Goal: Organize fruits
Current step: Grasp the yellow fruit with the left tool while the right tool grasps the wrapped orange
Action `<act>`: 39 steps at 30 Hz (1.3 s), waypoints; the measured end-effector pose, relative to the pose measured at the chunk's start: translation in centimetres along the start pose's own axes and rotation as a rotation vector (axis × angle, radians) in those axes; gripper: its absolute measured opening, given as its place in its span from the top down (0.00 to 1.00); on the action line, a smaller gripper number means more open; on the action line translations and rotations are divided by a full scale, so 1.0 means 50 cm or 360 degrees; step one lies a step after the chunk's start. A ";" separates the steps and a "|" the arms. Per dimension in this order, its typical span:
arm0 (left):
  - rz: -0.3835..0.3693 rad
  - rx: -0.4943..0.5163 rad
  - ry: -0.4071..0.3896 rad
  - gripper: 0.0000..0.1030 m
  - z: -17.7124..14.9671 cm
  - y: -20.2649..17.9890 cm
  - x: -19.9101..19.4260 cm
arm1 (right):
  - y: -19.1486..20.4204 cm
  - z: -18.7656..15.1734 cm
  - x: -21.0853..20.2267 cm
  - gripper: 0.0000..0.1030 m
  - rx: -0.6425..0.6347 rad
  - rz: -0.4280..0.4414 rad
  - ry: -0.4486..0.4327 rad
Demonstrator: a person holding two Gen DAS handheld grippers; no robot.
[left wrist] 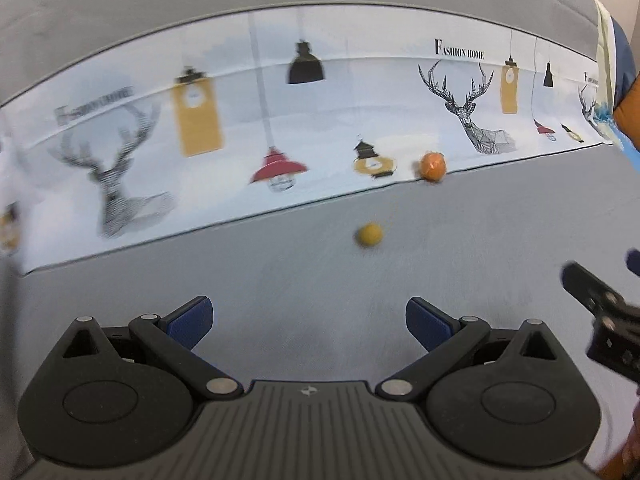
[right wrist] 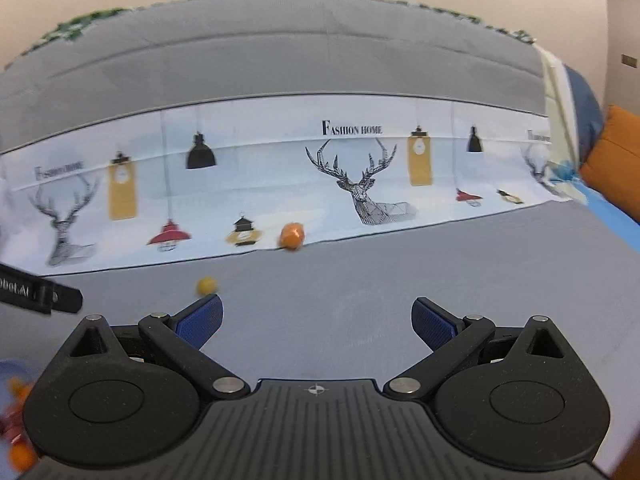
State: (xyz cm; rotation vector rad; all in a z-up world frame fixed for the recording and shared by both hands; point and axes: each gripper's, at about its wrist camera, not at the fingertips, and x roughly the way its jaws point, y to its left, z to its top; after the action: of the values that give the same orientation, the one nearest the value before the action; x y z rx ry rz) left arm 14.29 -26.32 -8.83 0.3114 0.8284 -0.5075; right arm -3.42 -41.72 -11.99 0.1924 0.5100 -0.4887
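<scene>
An orange fruit rests at the near edge of a printed white cloth. A smaller yellow fruit lies in front of it on the grey surface. My left gripper is open with nothing between its blue pads, well short of both fruits. My right gripper is open too and holds nothing; the yellow fruit sits just beyond its left fingertip. The right gripper's black body shows at the right edge of the left wrist view. Both views are blurred.
Several small orange and red fruits on something pale blue show blurred at the lower left of the right wrist view. An orange cushion and blue fabric lie at the far right. A grey padded back rises behind the cloth.
</scene>
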 end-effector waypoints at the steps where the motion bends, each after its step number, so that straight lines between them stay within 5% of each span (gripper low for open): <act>1: 0.0000 0.0013 -0.0001 0.00 0.011 -0.009 0.038 | -0.004 0.007 0.042 0.02 -0.0004 0.0008 0.0012; 8: -0.0056 0.0142 0.0074 0.00 0.059 -0.055 0.258 | -0.010 0.038 0.337 0.02 -0.0039 0.0049 -0.0005; 15: -0.0105 0.0157 0.0176 0.00 0.089 -0.056 0.381 | 0.020 0.053 0.536 0.01 -0.0024 0.0113 0.0116; 17: -0.0114 0.0151 0.0103 0.00 0.089 -0.053 0.378 | 0.022 0.038 0.574 0.00 -0.0011 0.0046 0.0155; 20: -0.0109 0.0144 0.0119 0.03 0.091 -0.054 0.379 | 0.031 0.030 0.573 0.01 -0.0032 0.0032 0.0093; 21: -0.0132 0.0140 0.0106 0.11 0.092 -0.054 0.373 | 0.030 0.030 0.572 0.08 -0.0026 0.0049 0.0088; 22: -0.0164 0.0149 0.0060 0.47 0.091 -0.056 0.361 | 0.029 0.030 0.561 0.23 -0.0036 0.0073 0.0051; 23: -0.0212 0.0176 0.0034 0.74 0.092 -0.060 0.348 | 0.028 0.034 0.553 0.67 -0.0075 0.0131 0.0030; 26: -0.0344 0.0105 0.0065 0.74 0.096 -0.050 0.313 | 0.015 0.045 0.530 0.66 0.0022 0.0150 0.0087; 30: -0.0338 0.0169 -0.0037 0.74 0.090 -0.047 0.208 | 0.001 0.053 0.457 0.65 0.0089 0.0127 0.0076; 39: -0.0133 0.0121 -0.0150 0.74 0.003 0.018 -0.126 | 0.017 0.067 0.089 0.65 0.0221 0.0285 -0.0091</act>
State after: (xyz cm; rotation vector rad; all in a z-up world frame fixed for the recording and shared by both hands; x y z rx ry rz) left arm 11.31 -23.71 -3.86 0.3213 0.7339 -0.6285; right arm 1.80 -43.75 -11.36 0.3531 0.3988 -0.3539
